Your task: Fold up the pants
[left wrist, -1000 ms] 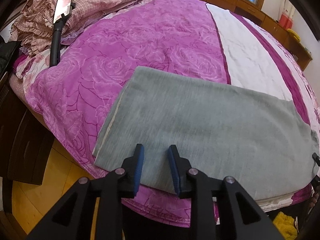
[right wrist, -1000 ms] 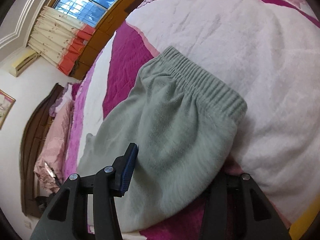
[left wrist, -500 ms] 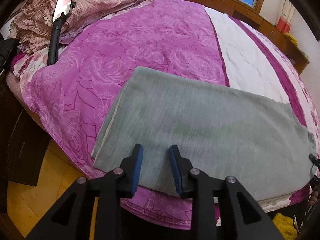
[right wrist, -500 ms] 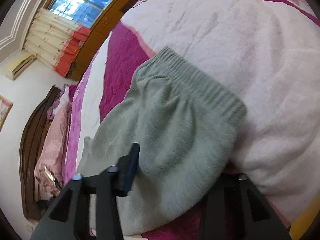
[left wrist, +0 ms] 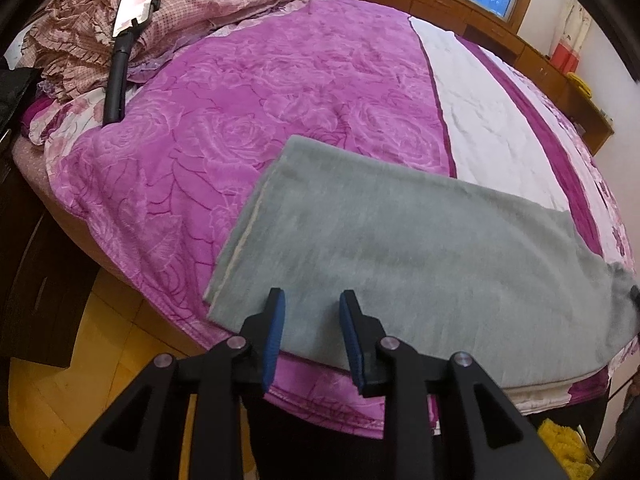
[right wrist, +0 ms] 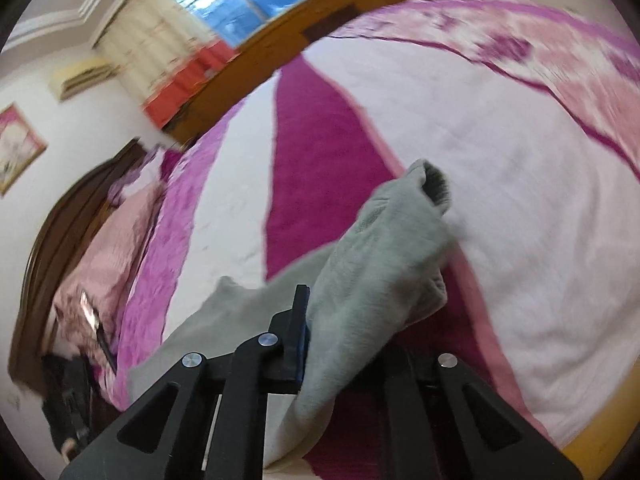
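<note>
Grey pants point(left wrist: 400, 248) lie flat along the near edge of a bed point(left wrist: 248, 104) with a purple rose blanket, well clear of the pillows point(left wrist: 192, 4) and a phone on a black holder point(left wrist: 120, 52) at its head. The left gripper point(left wrist: 312, 332) hovers over the pants' near hem, jaws partly apart and holding nothing. The right gripper point(right wrist: 340, 344) has its jaws clamped on the waist end, lifted and bunched off the bed; no writing is readable.

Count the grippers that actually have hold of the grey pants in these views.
1. The right gripper is clamped on the lifted waistband end of the grey pants. The left gripper hangs open over the near edge, gripping nothing.
</note>
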A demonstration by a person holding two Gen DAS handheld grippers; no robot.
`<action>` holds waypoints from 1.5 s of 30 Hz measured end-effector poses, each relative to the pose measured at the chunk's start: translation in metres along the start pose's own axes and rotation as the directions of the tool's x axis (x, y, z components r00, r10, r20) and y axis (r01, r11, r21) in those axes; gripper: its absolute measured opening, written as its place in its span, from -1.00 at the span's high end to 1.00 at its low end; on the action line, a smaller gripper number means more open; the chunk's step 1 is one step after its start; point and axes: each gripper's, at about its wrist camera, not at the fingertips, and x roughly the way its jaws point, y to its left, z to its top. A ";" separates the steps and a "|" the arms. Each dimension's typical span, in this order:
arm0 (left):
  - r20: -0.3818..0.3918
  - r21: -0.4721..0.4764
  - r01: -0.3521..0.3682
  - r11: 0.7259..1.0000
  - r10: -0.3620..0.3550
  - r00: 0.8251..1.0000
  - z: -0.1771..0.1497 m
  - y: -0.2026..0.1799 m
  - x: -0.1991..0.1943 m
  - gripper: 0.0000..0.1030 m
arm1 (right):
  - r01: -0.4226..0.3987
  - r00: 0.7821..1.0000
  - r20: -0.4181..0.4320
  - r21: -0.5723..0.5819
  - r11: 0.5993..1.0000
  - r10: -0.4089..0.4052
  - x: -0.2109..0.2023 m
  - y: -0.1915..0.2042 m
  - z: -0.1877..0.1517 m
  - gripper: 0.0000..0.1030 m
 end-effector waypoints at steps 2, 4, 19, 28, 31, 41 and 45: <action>0.000 -0.004 -0.008 1.000 0.008 1.000 0.001 0.003 0.000 0.43 | -0.022 1.000 -0.004 -0.055 0.998 0.022 -0.003 0.019 0.005 0.96; -0.001 -0.003 -0.023 1.000 0.023 1.000 0.004 0.005 0.000 0.43 | -0.058 0.998 -0.016 -0.102 0.993 0.056 -0.003 0.042 0.009 0.96; 0.015 -0.009 -0.020 1.000 0.020 1.000 0.014 0.014 -0.003 0.43 | -0.253 0.961 -0.202 -0.377 0.891 0.187 0.017 0.183 -0.020 0.96; 0.028 -0.015 -0.009 1.000 0.010 1.000 0.011 0.021 -0.009 0.43 | -0.320 0.930 -0.318 -0.462 0.827 0.182 0.058 0.253 -0.061 0.96; 0.033 -0.024 0.001 1.000 0.000 0.999 0.012 0.025 -0.012 0.43 | -0.341 0.920 -0.347 -0.486 0.805 0.180 0.067 0.273 -0.074 0.96; 0.071 -0.046 0.061 0.997 -0.058 0.996 0.014 0.022 -0.020 0.43 | -0.416 0.866 -0.479 -0.534 0.736 0.141 0.118 0.310 -0.139 0.96; 0.076 -0.052 0.102 0.993 -0.097 0.992 0.012 0.019 -0.019 0.43 | -0.420 0.846 -0.520 -0.513 0.749 0.118 0.137 0.307 -0.162 0.87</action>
